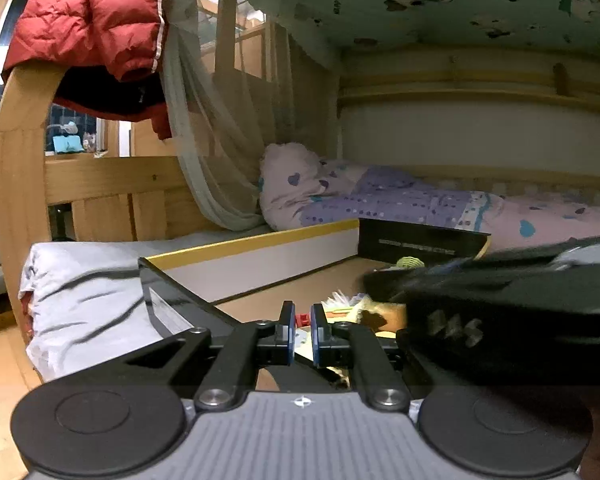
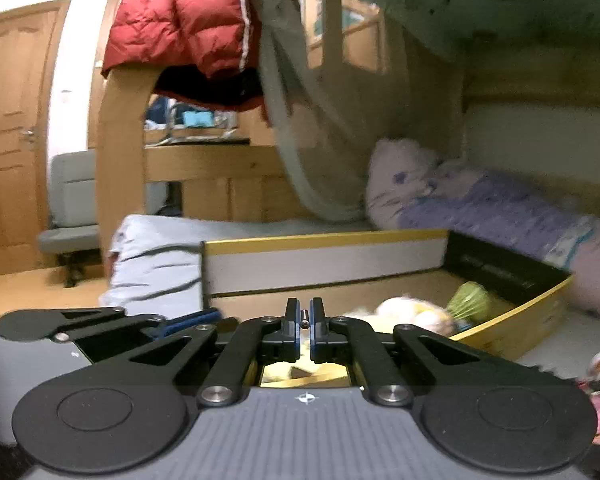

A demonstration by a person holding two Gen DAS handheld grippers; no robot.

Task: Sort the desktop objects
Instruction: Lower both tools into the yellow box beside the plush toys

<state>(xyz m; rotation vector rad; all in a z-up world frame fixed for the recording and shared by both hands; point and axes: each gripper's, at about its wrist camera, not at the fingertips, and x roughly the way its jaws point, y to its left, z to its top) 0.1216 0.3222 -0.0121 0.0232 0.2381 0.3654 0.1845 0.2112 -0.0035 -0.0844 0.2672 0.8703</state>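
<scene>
The left gripper (image 1: pixel 302 320) sits at the lower centre of the left wrist view, its blue-padded jaws drawn nearly together with a narrow gap; something red shows in that gap, but whether it is pinched or lies beyond the tips I cannot tell; the right gripper (image 2: pixel 304 318) sits at the lower centre of its own view, jaws almost closed on a small dark cylindrical piece (image 2: pixel 305 319) seen between the pads; both point over an open cardboard box (image 2: pixel 324 258) with a yellow-edged rim and black flaps, which lies on the bed; inside it, right of centre in the right wrist view, rest a pale soft bundle (image 2: pixel 404 312) and a green ribbed object (image 2: pixel 470 300), blurred; a red puffer jacket (image 1: pixel 96 16) hangs over the wooden bed frame at upper left; a purple patterned quilt (image 1: pixel 420 200) stretches across the right middle; the blurred dark body of the other gripper fills the right side of the left wrist view.
</scene>
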